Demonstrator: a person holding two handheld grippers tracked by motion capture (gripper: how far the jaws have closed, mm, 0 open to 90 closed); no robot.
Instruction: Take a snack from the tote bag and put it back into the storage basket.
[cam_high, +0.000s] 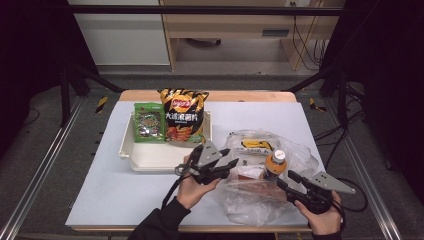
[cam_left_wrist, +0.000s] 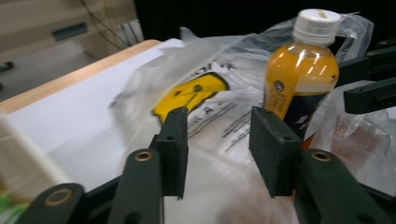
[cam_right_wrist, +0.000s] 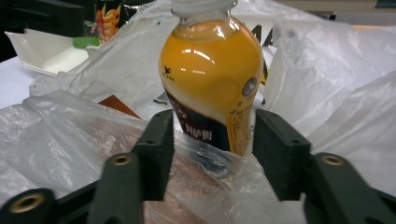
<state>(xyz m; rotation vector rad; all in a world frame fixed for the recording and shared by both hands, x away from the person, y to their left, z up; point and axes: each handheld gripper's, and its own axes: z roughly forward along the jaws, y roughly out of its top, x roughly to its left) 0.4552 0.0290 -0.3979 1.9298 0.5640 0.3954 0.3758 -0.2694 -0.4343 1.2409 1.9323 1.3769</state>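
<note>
A desk (cam_high: 125, 200) with a pale grey top and a wooden far edge is carrying everything. At its right half, a clear plastic bag (cam_high: 300, 155) is lying crumpled and spread open, with yellow and black print showing on its far side. Left of the bag, a white tray (cam_high: 150, 159) is sitting on the desk and holding two snack packs at its far end: a black and orange crisp bag (cam_high: 183, 116) leaning beside a smaller green packet (cam_high: 148, 122).

An orange drink bottle (cam_high: 275, 164) with a white cap is standing upright among the folds of the plastic bag, near the bag's middle.

The right gripper (cam_high: 288, 180) is reaching in from the desk's near right corner. In the right gripper view its jaws are standing on either side of the bottle's lower, labelled part with bag film bunched around them; whether the pads are pressing on the bottle cannot be told.

The left gripper (cam_high: 234, 159) is pointing at the bag's left edge. In the left gripper view its jaws are standing part-way apart with nothing clamped, crinkled bag film lying beyond them and the bottle (cam_left_wrist: 302, 70) just off to the right.
</note>
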